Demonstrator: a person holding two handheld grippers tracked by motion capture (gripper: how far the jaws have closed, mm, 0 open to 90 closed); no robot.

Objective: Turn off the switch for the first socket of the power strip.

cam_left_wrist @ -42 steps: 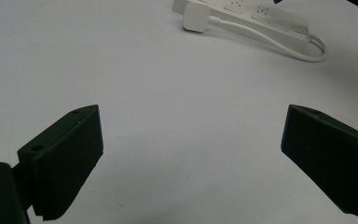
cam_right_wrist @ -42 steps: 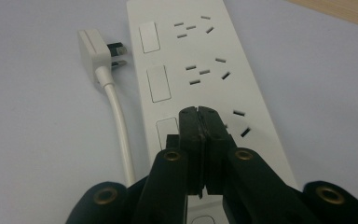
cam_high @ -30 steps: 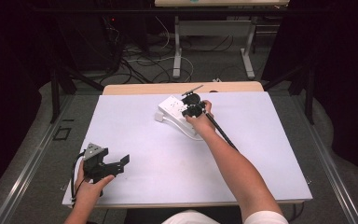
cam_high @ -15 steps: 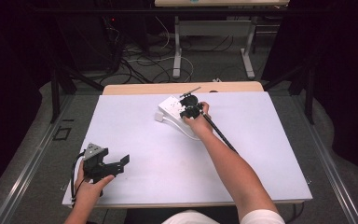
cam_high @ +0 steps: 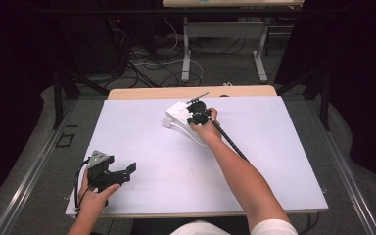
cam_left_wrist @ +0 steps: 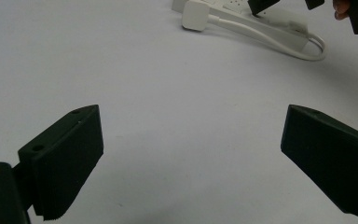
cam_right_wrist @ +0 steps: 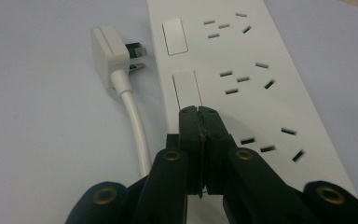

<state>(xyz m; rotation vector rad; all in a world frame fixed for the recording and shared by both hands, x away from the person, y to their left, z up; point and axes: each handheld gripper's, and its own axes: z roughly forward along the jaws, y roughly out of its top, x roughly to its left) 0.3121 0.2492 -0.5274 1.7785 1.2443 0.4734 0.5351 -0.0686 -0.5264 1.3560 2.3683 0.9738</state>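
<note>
Right gripper jaws closed, tips over power strip switch; plug unplugged beside it. Left gripper open, idle near-left.

The left matte-black two-jaw gripper carries a grey three-cornered plate on top and a thin black cable; its flat blocky pads have small round holes. The right black gripper shows brass-coloured rivets at its linkage joints. The person wears a white short sleeve.
</note>
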